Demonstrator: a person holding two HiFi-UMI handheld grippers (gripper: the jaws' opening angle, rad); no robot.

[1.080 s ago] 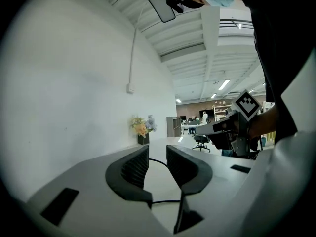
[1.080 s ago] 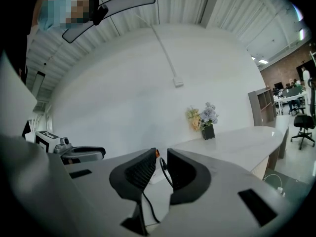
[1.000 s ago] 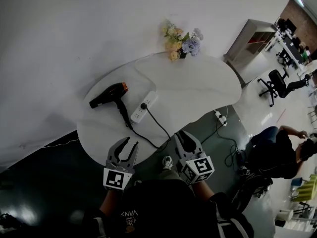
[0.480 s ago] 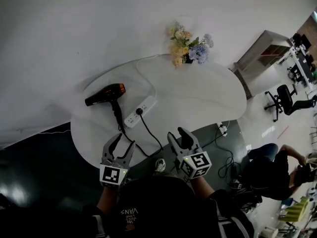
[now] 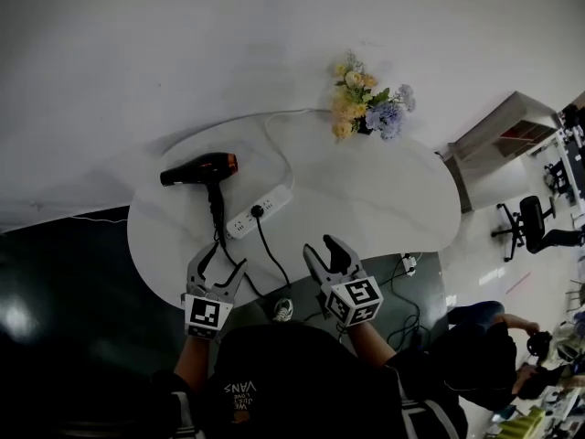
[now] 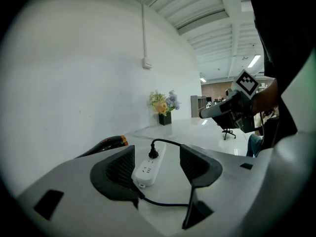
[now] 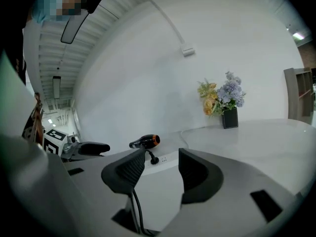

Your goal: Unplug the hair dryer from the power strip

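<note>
A black hair dryer with an orange nozzle ring lies at the left of the white table. Its black cord runs to a plug seated in the white power strip. Both grippers hover at the table's near edge, short of the strip. My left gripper has just been opening and holds nothing; in the left gripper view the strip and plug lie ahead between its jaws. My right gripper has also just been opening and is empty; the right gripper view shows the dryer and plug ahead.
A vase of flowers stands at the table's far edge. The strip's white cable loops towards it. The dryer cord hangs over the near edge. On the floor lie cables and a second strip. A shelf and an office chair stand at the right.
Both grippers have come forward and down towards the table's near edge. The right jaws, shut a second ago, now stand wide; the left jaws have spread further.
</note>
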